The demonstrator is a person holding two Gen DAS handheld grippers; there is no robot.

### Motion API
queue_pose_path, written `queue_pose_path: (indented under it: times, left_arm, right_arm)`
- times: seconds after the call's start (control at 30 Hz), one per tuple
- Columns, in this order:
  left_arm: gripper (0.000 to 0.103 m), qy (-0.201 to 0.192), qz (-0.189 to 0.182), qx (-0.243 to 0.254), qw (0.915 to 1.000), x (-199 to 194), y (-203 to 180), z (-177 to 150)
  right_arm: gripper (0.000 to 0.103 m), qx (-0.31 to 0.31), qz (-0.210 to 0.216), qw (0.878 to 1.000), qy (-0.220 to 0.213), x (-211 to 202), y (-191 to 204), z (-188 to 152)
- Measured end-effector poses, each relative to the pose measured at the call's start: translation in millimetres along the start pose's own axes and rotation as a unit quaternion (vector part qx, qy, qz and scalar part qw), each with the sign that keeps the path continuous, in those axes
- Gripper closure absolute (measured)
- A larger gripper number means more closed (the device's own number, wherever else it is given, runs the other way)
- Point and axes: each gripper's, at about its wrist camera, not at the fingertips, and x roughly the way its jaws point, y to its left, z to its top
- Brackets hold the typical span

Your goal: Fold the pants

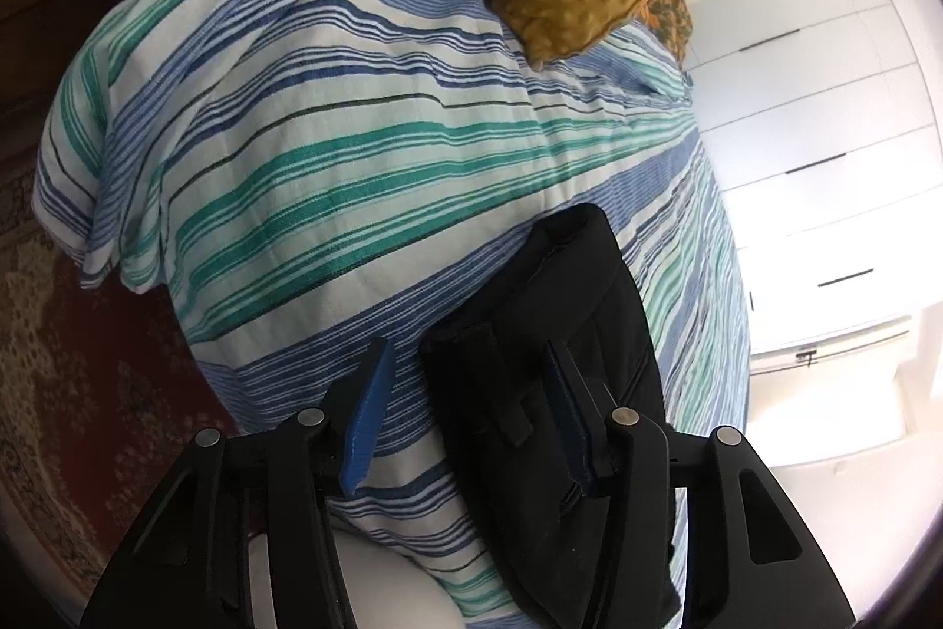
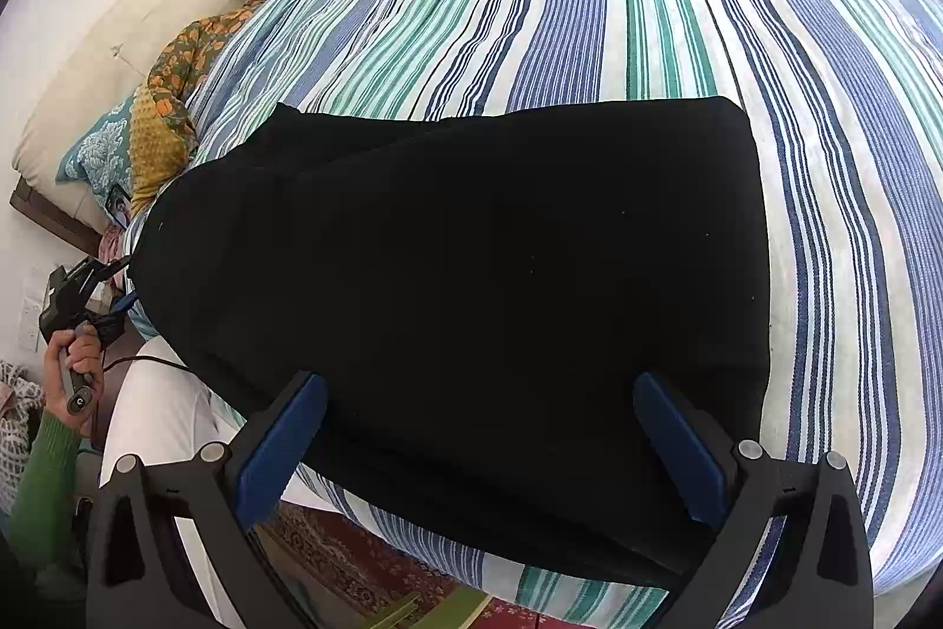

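Lying flat on the striped bedspread (image 2: 648,10) near the bed's edge, the black pants (image 2: 460,287) were laid for folding; the left gripper (image 1: 465,393) stood open astride their waistband end, the right gripper (image 2: 480,428) hovered spread wide above them, empty.
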Motion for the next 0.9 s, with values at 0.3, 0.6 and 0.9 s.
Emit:
queue_pose_path:
  times: [0.3,0.6,0.9]
  left_arm:
    - [0.066,-0.013,-0.06,-0.02,0.9979,0,12,-2]
    - [0.072,0.012,-0.103,-0.08,0.9914,31,25,3]
    - [0.085,-0.057,-0.058,0.002,0.9967,-39,-51,-26]
  right_arm:
    - [0.0,-0.01,-0.01,1.0,-0.002,2,4,-1]
    - [0.0,-0.014,-0.017,1.0,-0.006,5,7,-1]
    - [0.0,-0.015,-0.012,1.0,-0.013,4,3,-2]
